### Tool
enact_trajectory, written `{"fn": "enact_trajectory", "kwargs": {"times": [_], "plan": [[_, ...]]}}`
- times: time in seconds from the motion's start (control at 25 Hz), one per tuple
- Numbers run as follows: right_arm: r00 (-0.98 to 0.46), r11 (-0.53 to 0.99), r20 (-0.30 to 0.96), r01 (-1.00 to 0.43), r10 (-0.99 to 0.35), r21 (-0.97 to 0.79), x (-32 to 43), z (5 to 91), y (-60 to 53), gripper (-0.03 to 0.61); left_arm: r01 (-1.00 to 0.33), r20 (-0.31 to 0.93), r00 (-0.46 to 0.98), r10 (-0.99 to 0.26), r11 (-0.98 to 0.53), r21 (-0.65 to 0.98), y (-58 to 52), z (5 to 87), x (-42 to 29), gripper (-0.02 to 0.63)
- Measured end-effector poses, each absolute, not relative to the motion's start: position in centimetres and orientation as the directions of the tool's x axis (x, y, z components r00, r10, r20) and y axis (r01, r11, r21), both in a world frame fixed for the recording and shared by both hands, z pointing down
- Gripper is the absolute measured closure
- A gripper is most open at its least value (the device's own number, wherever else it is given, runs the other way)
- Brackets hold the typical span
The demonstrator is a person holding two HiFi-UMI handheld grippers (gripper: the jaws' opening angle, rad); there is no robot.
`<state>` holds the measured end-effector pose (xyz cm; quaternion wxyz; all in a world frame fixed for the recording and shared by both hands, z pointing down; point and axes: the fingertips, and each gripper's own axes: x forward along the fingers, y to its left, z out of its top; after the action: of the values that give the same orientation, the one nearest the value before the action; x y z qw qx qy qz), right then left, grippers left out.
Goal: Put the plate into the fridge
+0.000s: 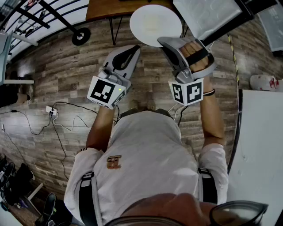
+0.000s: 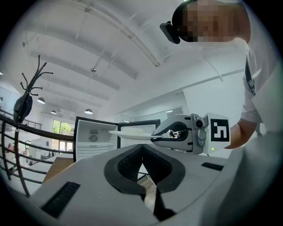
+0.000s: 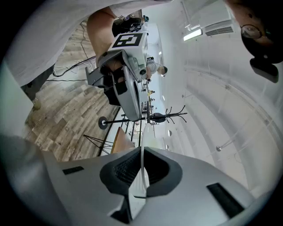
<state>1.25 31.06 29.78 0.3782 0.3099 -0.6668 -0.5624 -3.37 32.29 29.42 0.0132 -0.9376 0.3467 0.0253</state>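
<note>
1. Head view: right gripper (image 1: 167,43) clamps plate (image 1: 154,24) at its 5 o'clock rim, likely to carry it level.
2. Left gripper (image 1: 132,48), at the plate's 7 o'clock, is closed on nothing and not needed.
3. Fridge (image 2: 93,137) stands open ahead; plate not yet inside.

Coat-stand base (image 1: 81,36) on plank floor (image 1: 57,75), left of the left hand-held gripper (image 1: 131,50). Power strip (image 1: 51,110) with cables (image 1: 75,120) lies behind-left of it; wooden tabletop (image 1: 106,9) ahead.
</note>
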Motion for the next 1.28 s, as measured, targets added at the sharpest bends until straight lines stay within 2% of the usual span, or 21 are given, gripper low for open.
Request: {"fn": "enact_trajectory", "kwargs": {"times": [1.28], "plan": [[-0.617, 0.165, 0.130, -0.001, -0.776, 0.986, 6.7, 30.1, 30.2, 0.538, -0.732, -0.026, 0.682, -0.731, -0.681, -0.033, 31.9, 30.3, 2.3, 0.595]]}}
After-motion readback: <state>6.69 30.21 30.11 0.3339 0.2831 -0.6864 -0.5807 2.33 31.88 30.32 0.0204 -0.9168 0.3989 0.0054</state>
